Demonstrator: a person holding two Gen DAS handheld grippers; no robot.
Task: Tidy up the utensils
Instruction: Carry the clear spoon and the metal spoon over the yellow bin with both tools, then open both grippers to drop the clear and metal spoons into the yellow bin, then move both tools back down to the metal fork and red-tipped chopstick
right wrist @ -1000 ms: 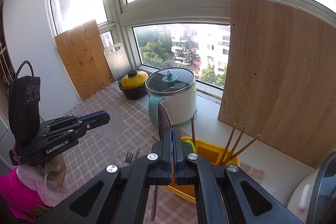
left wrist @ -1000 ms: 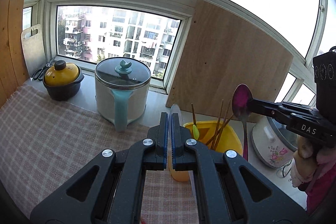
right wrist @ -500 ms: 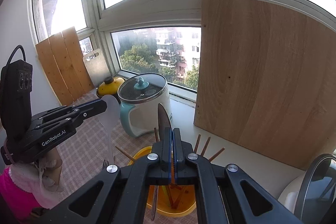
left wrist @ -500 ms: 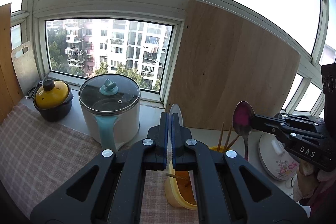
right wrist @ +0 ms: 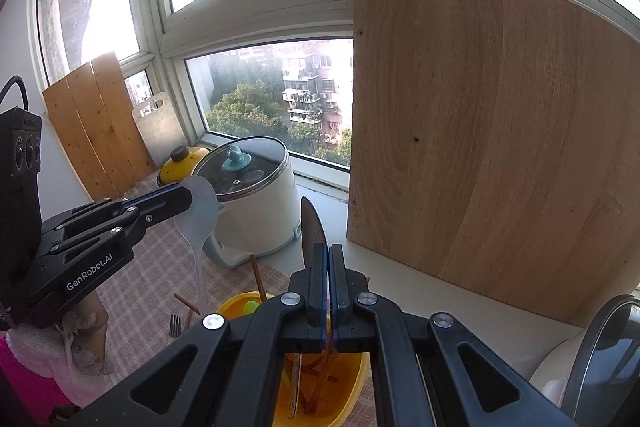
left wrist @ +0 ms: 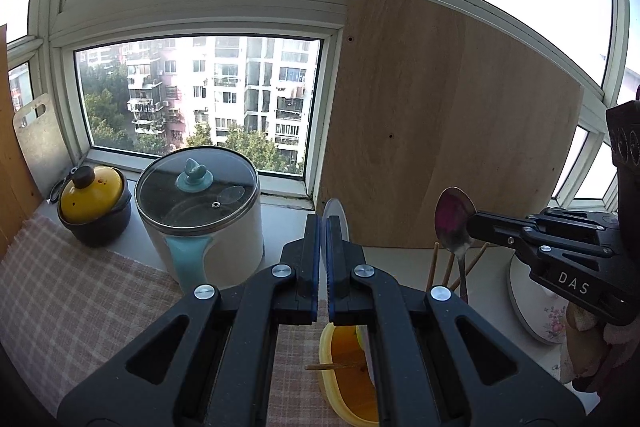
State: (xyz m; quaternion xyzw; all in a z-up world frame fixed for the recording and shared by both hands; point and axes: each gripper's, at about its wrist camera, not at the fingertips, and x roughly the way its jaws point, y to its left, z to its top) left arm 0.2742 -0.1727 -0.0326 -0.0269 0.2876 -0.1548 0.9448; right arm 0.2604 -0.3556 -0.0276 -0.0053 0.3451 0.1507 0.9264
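Note:
My left gripper (left wrist: 323, 223) is shut on a white plastic spoon (left wrist: 335, 215), bowl up; in the right wrist view the left gripper (right wrist: 186, 195) holds that white spoon (right wrist: 199, 213) with its handle hanging just left of the yellow tub (right wrist: 236, 301). The right gripper (right wrist: 328, 251) is shut on a metal spoon (right wrist: 311, 227), whose handle reaches down inside the tub among several wooden chopsticks (right wrist: 258, 277). From the left wrist camera the right gripper (left wrist: 472, 223) and the metal spoon (left wrist: 454, 217) show at the right, above the yellow tub (left wrist: 332, 367).
A white electric pot (left wrist: 208, 239) with a glass lid and a yellow-lidded black pot (left wrist: 94, 205) stand by the window. A large wooden board (left wrist: 440, 147) leans behind the tub. A fork (right wrist: 175, 325) lies on the checked cloth (left wrist: 80, 307). A white cooker (left wrist: 536, 311) sits right.
Both grippers have moved in toward the window and over the yellow tub, still shut on their spoons. The metal spoon's handle has gone from in front of the tub to inside it.

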